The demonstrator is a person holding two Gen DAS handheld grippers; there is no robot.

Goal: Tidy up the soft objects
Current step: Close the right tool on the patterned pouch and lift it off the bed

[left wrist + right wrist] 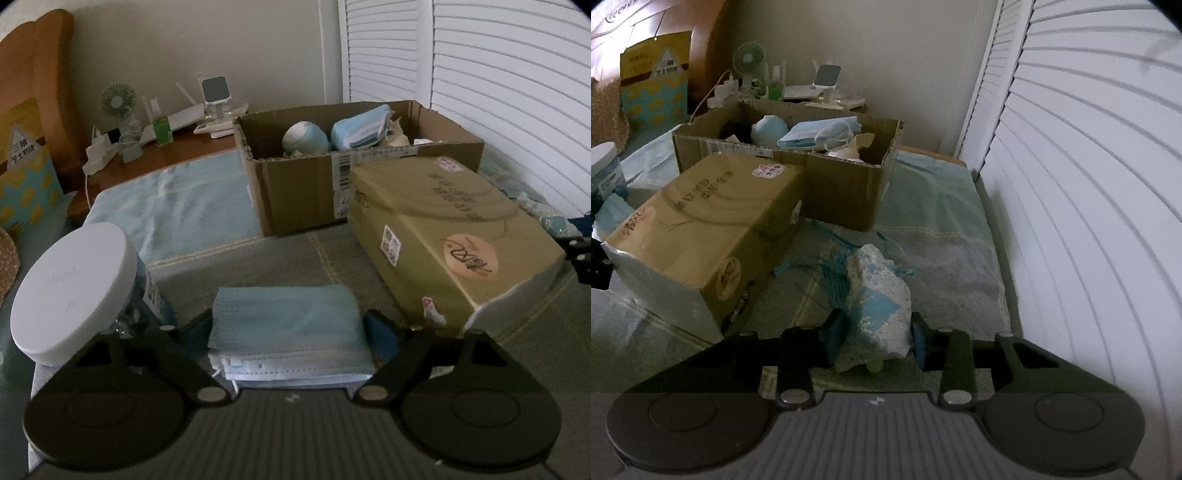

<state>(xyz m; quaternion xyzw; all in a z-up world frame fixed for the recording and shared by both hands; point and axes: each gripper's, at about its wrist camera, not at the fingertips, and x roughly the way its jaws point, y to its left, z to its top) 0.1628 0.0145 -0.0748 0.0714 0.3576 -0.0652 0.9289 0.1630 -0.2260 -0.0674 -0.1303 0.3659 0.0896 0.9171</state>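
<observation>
A stack of blue face masks (290, 332) is framed by the left gripper (288, 332); its blue pads (382, 332) stand at either side of the stack, and whether they press on it cannot be told. The stack lies on the bed (258, 266), near the bed's near edge. A jar with a white lid (74, 288) stands just beside the stack, toward the left edge.

A crumpled white-and-blue patterned bag (882, 295) is clamped between the pads of the right gripper (875, 336), the plastic squeezed in at both sides. It rests on the green towel-like cover near the bed's right edge, beside the white louvred doors (1071, 184). Blue threads (827, 266) are spread beside it.

An open cardboard box (295, 192) is set toward the far edge of the bed and holds a blue pouch (360, 129) and a rounded pale blue item (304, 138). A closed tan carton (443, 236) lies tilted in front of it, touching its front wall. A small fan (118, 101) is seen on the wooden bedside table (166, 155) beyond the far left corner.
</observation>
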